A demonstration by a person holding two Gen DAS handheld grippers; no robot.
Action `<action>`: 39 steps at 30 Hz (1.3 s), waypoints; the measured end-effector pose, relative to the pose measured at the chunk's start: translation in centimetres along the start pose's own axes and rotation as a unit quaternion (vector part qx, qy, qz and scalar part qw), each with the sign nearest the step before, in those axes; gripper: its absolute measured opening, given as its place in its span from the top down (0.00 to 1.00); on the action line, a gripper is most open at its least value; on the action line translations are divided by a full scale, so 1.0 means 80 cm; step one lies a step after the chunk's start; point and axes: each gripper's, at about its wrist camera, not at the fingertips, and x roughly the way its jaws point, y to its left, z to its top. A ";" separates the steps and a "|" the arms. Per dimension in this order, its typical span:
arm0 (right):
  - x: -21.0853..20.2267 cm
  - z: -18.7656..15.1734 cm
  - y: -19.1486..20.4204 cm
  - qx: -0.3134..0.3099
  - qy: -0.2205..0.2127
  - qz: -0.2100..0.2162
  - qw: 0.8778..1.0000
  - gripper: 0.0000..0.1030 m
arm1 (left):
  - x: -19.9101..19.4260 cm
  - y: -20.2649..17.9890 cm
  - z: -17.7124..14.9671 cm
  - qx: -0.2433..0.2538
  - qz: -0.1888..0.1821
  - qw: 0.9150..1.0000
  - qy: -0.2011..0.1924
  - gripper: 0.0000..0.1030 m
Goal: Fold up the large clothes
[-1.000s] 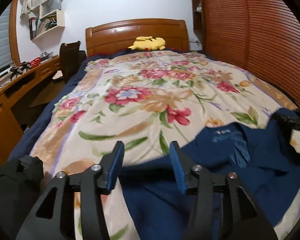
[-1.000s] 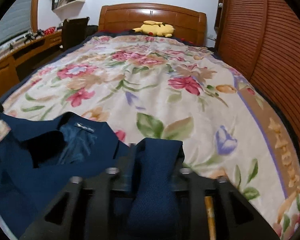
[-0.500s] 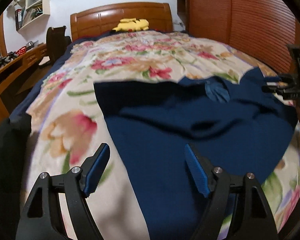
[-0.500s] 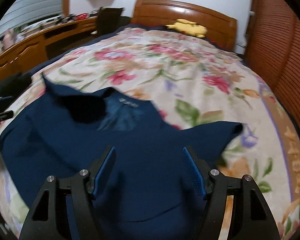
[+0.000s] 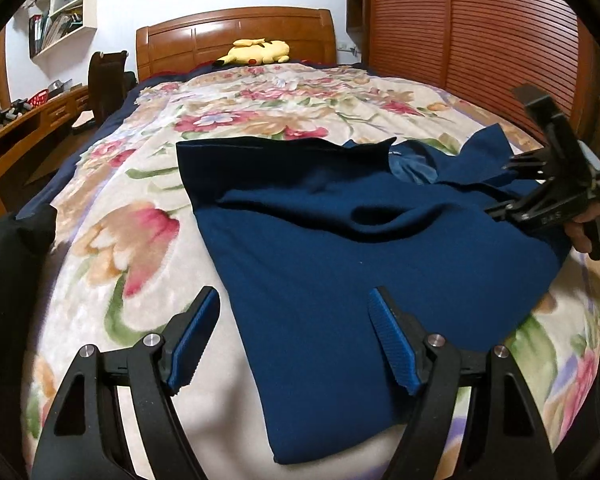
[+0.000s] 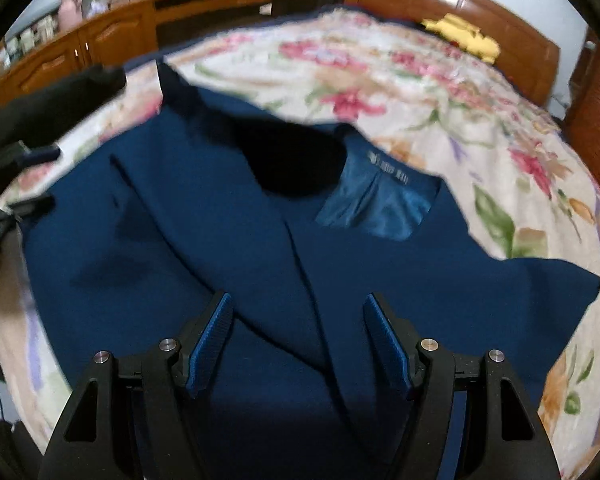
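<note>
A navy jacket point(image 5: 340, 248) lies spread on the floral blanket point(image 5: 112, 240) of the bed, its collar toward the headboard point(image 5: 236, 36) and its lining showing at the neck. The left gripper point(image 5: 294, 338) hangs over the jacket's left edge, fingers spread, grasping nothing. The right gripper point(image 6: 298, 340) hangs over the jacket's front, fingers likewise spread and empty. A yellow plush point(image 5: 260, 50) rests by the headboard.
</note>
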 end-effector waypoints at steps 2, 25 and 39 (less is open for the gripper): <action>0.012 0.006 0.000 -0.008 0.014 -0.005 1.000 0.35 | -0.001 -0.002 0.000 0.004 0.001 1.000 -0.001 0.25; -0.017 0.080 -0.022 0.083 -0.116 -0.140 0.980 0.43 | -0.024 -0.006 -0.003 0.017 0.010 1.000 -0.001 0.25; -0.103 -0.106 -0.042 0.138 -0.074 -0.127 0.980 0.37 | -0.025 -0.006 -0.031 -0.012 -0.019 0.999 0.027 0.25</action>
